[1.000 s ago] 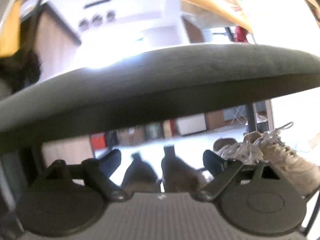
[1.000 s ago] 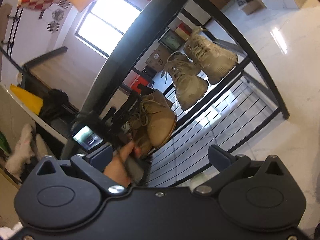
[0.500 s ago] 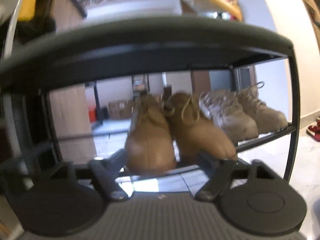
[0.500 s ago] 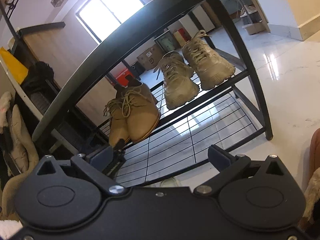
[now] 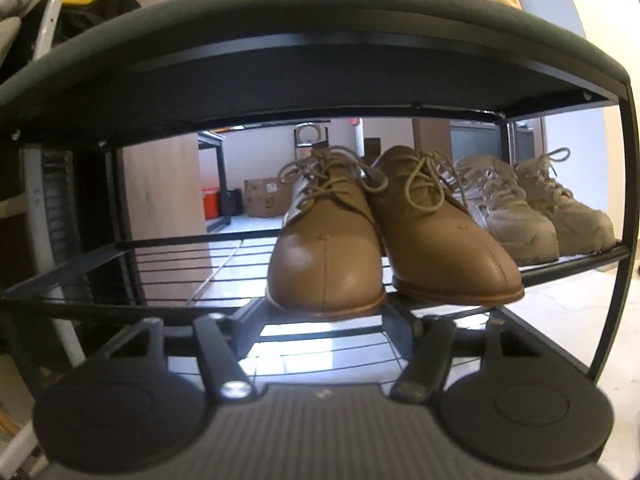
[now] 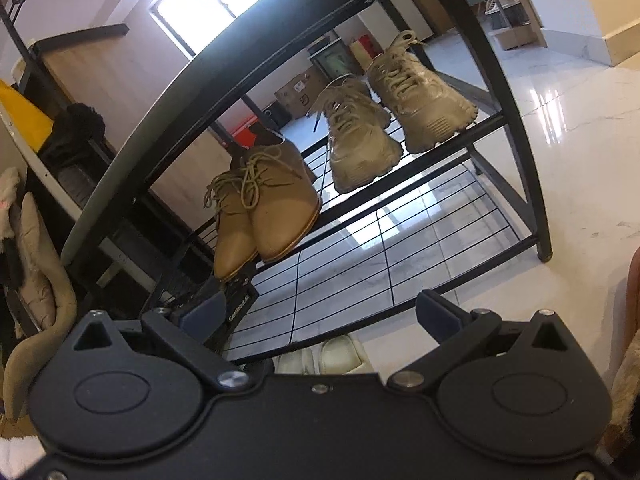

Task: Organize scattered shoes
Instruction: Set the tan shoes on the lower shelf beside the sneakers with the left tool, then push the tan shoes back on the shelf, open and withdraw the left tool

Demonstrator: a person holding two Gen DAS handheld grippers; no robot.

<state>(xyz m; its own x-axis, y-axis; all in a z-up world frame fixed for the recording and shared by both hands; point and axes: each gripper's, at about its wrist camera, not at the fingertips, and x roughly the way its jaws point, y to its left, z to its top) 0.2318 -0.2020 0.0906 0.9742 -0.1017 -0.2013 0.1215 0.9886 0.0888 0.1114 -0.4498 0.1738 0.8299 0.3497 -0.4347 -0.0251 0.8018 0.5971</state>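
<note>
Since the earlier frame, the left gripper [image 5: 326, 312] has drawn back from the shoe rack [image 5: 320, 80], jaws wide, empty. Tan lace-up shoes [image 5: 384, 232] sit together on the wire shelf [image 6: 420, 160] beside beige sneakers [image 6: 396, 116]. The right gripper [image 6: 320, 312] stays wide open, empty.

Black metal shoe rack [image 5: 624, 184] [image 6: 516, 120] with a dark green padded top, two wire-grid shelves beneath, standing on glossy white marble-look floor tiles [image 6: 580, 152].

On the upper wire shelf, four shoes in a row, toes over the front rail: pair of tan leather lace-up shoes [image 5: 384, 240] [image 6: 260, 208] at centre of the left view, sides touching; pair of beige chunky lace-up sneakers [image 5: 536, 208] [image 6: 396, 112] just beside them, toward the right edge. Left third of that shelf bare wire.

On the floor under the lower shelf, lower centre of the right view: pair of pale cream slippers [image 6: 320, 358], partly hidden.
</note>
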